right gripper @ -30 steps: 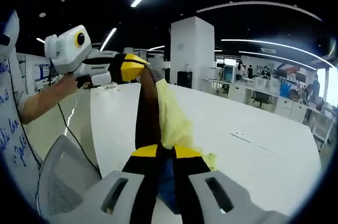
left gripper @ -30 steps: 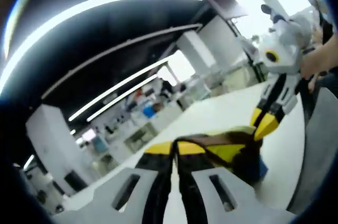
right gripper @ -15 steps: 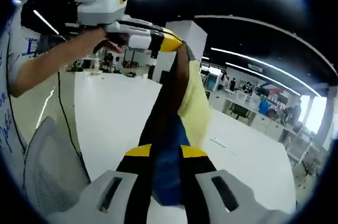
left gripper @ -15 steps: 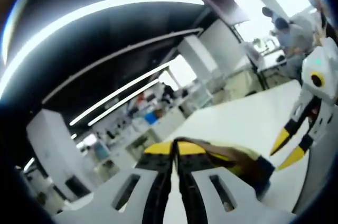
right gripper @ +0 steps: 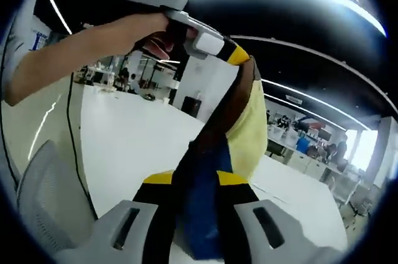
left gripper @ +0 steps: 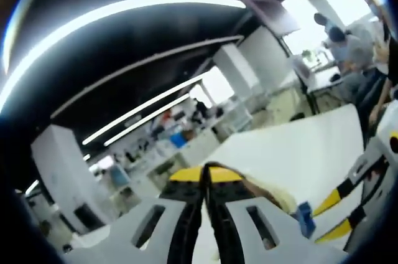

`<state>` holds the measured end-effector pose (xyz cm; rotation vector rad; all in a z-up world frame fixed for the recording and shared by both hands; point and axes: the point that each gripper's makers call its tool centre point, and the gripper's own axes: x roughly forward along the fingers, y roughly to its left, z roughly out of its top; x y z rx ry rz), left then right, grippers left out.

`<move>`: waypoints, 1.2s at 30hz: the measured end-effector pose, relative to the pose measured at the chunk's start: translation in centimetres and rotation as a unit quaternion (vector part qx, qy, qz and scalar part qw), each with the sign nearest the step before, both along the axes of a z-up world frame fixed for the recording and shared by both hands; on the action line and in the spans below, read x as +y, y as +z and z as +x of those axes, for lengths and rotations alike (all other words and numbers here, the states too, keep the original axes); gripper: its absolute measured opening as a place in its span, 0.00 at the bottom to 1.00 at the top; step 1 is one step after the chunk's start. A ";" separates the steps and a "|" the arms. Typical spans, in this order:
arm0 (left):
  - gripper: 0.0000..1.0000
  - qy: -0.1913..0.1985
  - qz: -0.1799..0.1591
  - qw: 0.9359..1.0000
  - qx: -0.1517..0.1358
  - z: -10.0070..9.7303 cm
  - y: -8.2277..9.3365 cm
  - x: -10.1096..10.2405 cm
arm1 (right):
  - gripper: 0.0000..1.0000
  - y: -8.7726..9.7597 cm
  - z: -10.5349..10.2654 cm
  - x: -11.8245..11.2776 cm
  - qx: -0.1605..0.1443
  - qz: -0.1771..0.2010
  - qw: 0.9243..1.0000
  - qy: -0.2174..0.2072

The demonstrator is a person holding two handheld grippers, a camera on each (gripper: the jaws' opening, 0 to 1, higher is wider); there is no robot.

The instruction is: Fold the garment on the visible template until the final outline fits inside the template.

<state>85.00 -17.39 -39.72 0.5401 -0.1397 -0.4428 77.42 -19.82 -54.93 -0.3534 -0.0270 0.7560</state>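
Observation:
The garment (right gripper: 249, 128), pale yellow with a brown strip and a blue part, is stretched in the air between both grippers. In the right gripper view my right gripper (right gripper: 196, 180) is shut on its blue and brown lower end. From there the cloth rises to my left gripper (right gripper: 239, 57), held high in a person's hand (right gripper: 155, 35) and shut on the top end. In the left gripper view my left gripper (left gripper: 205, 174) is shut, and the garment (left gripper: 270, 197) trails off to the right toward my right gripper (left gripper: 333, 216).
A large white table (right gripper: 124, 133) lies below and behind the cloth, also seen as the table (left gripper: 298, 152). A grey mesh chair back (right gripper: 43, 195) stands at lower left. People (left gripper: 348, 46) stand at the far right. Desks and a white pillar are far behind.
The left gripper has risen higher above the right one, so the garment hangs steeper. In the left gripper view the right gripper has slid toward the lower right edge.

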 end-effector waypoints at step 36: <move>0.00 -0.015 -0.024 1.000 -0.008 -2.1 2.4 0.1 | 0.10 2.0 4.2 -1.4 -0.078 -0.049 0.995 -0.049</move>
